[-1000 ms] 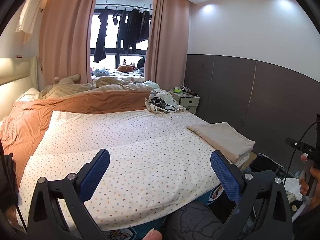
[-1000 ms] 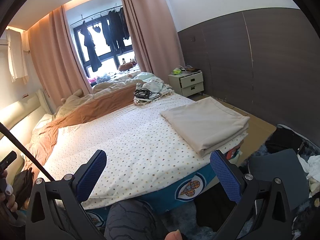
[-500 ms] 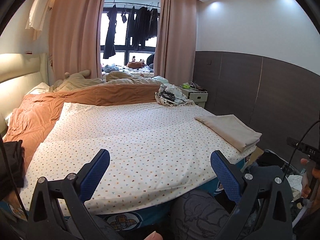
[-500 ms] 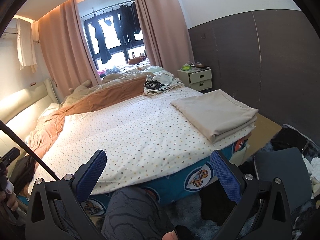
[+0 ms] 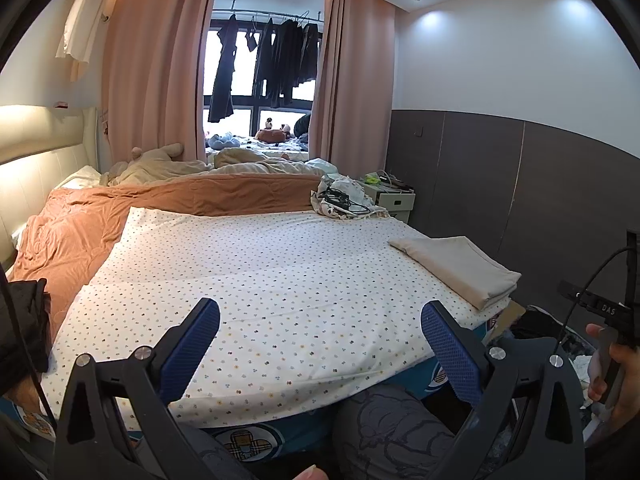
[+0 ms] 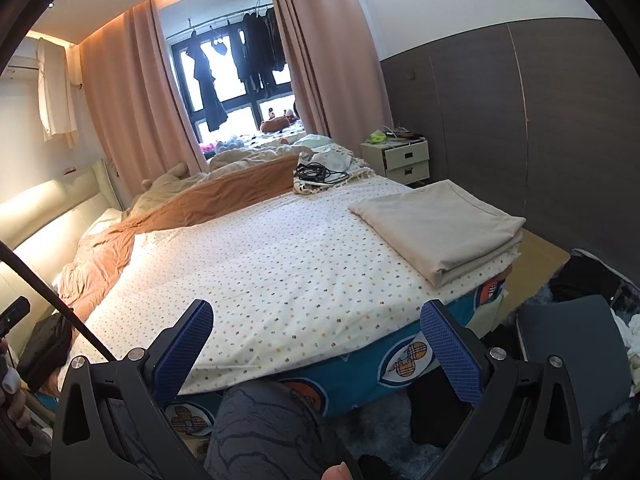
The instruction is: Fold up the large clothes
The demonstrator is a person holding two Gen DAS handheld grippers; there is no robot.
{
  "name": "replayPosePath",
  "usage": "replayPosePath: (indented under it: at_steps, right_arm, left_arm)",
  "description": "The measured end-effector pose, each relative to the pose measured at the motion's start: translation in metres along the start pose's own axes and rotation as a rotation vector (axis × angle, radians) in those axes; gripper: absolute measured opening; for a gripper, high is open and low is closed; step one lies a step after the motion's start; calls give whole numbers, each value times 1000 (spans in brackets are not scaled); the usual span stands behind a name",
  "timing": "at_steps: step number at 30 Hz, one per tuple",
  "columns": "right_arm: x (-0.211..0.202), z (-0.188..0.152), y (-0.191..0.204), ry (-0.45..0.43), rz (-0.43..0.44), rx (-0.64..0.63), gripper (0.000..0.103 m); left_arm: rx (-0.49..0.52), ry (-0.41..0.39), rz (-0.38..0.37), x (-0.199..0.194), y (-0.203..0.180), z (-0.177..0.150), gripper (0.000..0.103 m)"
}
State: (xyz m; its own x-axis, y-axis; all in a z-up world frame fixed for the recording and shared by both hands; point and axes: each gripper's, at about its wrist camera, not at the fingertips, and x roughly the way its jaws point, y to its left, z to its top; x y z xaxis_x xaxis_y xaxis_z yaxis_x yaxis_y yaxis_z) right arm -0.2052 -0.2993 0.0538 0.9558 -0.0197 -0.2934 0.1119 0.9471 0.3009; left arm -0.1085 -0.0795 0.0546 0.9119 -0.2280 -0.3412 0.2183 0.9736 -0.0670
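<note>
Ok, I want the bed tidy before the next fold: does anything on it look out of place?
Mostly tidy: the beige folded cloth lies square at the right edge. The odd bit is a tangle of black cables dumped on a crumpled cloth at the far corner of the dotted sheet.

Dotted sheet (image 5: pixel 280 280): thin woven cloth, matt, smooth with faint creases, covering the bed. Folded beige cloth (image 6: pixel 440 224) at the bed's right edge: matt, smooth, in flat layers. Orange quilt (image 5: pixel 192 200) along the far edge: soft cloth, matt, heavily wrinkled. Curtains (image 5: pixel 156 64): matt pink fabric in vertical pleats. Headboard (image 5: pixel 36 168): padded, slight sheen. Wall panels (image 6: pixel 520 120): smooth, matt brown. Left gripper (image 5: pixel 320 336) and right gripper (image 6: pixel 316 336): matt black plastic frames, blue knurled pads, bright metal screw heads.
</note>
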Motion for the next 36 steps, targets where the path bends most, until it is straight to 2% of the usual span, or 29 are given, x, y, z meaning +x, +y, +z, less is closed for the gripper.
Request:
replayPosePath:
  at_steps: [36]
  right_arm:
    - [9,-10,23,4,2,-6,103]
  left_arm:
    - [-32,-13,57,1,16,-3,103]
